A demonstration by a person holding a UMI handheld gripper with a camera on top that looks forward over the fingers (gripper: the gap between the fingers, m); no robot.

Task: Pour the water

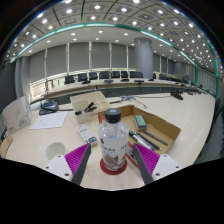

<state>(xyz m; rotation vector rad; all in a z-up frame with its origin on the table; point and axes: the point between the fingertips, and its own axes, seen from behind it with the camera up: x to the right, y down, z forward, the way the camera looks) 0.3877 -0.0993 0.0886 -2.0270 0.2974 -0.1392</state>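
1. One clear water bottle (113,139), capped and upright, is seen between the two fingers of the gripper (113,170); whether the pads (79,154) press it cannot be told.
2. It is set on one red-ringed coaster (112,178) at the table's (180,110) near edge.
3. One white cup (58,152) is noted beside the coaster.
4. The bottle's label cannot be read.

A clear bottle (114,142) with a white cap and red label stands on a red coaster (112,178), between magenta pads (78,154), on a cream table (180,115).
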